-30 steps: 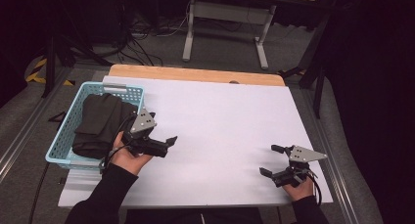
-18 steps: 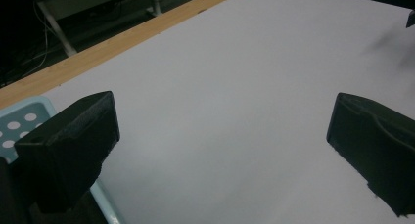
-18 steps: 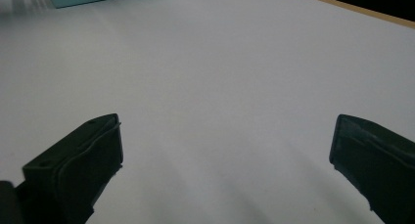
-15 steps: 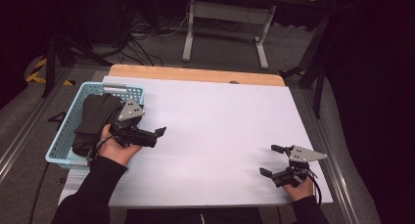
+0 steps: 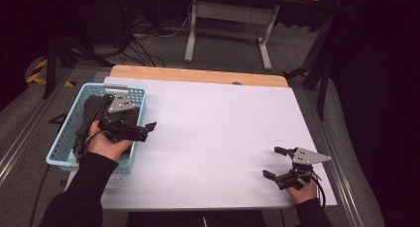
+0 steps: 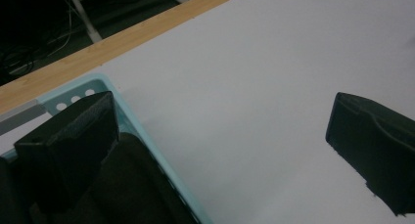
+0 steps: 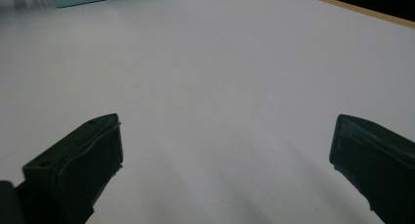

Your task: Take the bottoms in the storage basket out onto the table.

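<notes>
Dark cloth [image 5: 94, 119]: black, matte, crumpled, bundled lengthwise inside light-blue perforated basket [image 5: 63, 143] at worktop's left edge. Left gripper [image 5: 146, 130]: above basket's right rim, jaws spread wide, holding nothing; one jaw over cloth, other over white worktop [image 5: 218, 133]. Right gripper [image 5: 273, 162]: near worktop's front right corner, jaws wide apart, empty.

Two claws, one basket, one dark bundle

There are two claws, the left claw [image 5: 147, 130] and the right claw [image 5: 275, 162], each with two black jaws. There is one light blue basket [image 5: 62, 146], one dark cloth bundle [image 5: 94, 113] inside it, and one white counter [image 5: 218, 133].
</notes>
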`<state>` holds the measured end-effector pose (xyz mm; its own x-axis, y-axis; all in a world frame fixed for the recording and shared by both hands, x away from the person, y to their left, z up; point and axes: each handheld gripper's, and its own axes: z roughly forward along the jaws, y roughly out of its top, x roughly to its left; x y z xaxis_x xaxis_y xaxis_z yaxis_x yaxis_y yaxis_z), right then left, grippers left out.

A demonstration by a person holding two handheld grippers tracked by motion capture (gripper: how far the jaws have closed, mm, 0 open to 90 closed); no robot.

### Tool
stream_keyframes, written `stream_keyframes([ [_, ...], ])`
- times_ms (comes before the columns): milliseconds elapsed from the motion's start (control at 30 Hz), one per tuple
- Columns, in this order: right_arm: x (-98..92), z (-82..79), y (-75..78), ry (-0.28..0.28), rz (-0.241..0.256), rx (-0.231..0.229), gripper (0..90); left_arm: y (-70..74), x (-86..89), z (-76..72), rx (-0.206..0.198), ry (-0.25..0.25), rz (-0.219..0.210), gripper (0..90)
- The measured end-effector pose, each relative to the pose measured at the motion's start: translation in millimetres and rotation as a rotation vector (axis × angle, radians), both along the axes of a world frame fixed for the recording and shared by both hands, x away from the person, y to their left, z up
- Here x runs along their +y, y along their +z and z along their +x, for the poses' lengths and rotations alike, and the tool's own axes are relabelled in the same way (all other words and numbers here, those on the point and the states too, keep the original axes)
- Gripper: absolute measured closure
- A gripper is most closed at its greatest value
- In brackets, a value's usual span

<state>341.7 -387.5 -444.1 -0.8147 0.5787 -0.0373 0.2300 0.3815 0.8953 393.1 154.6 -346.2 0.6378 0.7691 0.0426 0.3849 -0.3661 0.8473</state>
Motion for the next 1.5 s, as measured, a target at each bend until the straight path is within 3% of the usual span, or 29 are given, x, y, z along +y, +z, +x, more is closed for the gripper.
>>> stream_keyframes([
  [600, 0.2, 0.1, -0.2, 0.0, -0.001, 0.0, 0.0, -0.1, 30.1, 6.5, 0.024, 0.076, 0.018, 0.2],
  [1133, 0.3, 0.0, -0.2, 0.001, -0.001, 0.001, 0.0, -6.2, 58.3, 18.8, 0.083, 0.152, 0.038, 0.2],
  [1500, 0.4, 0.0, -0.3, 0.005, 0.0, 0.003, 0.0, -11.9, 68.2, 24.1, 0.127, 0.179, 0.063, 0.3],
])
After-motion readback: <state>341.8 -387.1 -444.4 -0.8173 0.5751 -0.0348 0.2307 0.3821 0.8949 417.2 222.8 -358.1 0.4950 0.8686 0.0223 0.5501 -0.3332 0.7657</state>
